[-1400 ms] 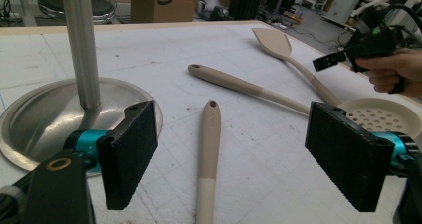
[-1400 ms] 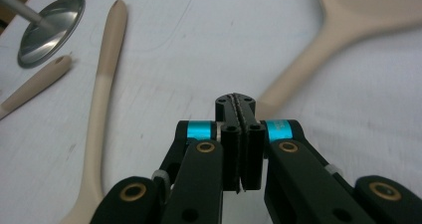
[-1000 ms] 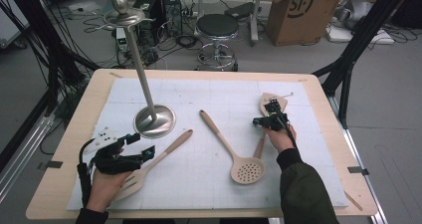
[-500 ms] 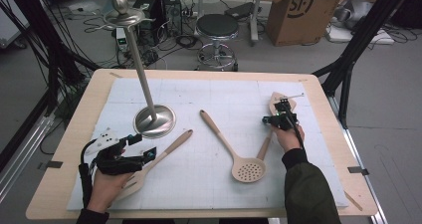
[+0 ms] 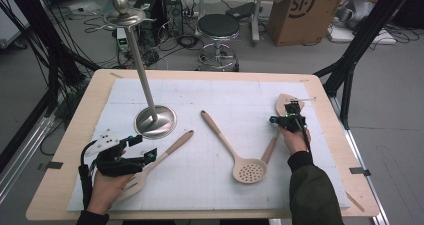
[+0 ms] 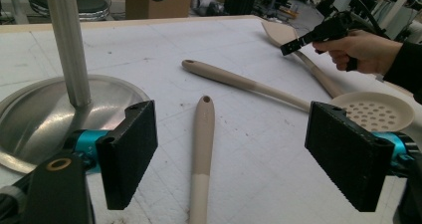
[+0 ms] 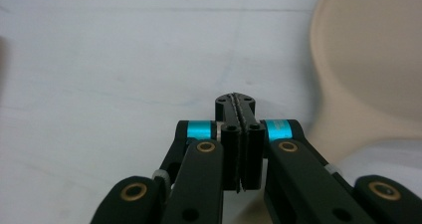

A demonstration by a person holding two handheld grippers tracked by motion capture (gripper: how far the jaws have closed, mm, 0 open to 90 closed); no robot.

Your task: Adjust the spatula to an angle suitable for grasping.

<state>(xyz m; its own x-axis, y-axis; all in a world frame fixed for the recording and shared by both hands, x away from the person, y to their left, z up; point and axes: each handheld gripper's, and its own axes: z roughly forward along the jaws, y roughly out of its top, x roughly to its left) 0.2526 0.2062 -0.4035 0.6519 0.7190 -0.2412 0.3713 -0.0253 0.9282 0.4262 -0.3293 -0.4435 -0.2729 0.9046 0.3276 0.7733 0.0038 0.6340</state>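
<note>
Change since the earlier frames: the right gripper has shifted toward the upper right of the high view, along the wooden spatula, and is now over the neck just below the blade; the left gripper has kept its place.

Item 1, right gripper. Held in the person's right hand, right of centre in the high view. Jaws fully closed, pads pressed together with nothing between them, seen at lower centre of the right gripper view.

Item 2, wooden spatula. Lies on the white mat, blade at the upper right, handle running down toward the slotted spoon. In the right gripper view the pale blade lies at the right edge, just beside the closed jaws and outside them.

Item 3, left gripper. Lower left of the high view. Jaws wide open.

Item 4, slotted turner. Its handle lies between the open jaws, untouched by either pad.

Item 5, slotted spoon. Centre of the mat, bowl toward the bottom.

Item 6, metal stand. Round base at left centre, just above the left gripper.
</note>
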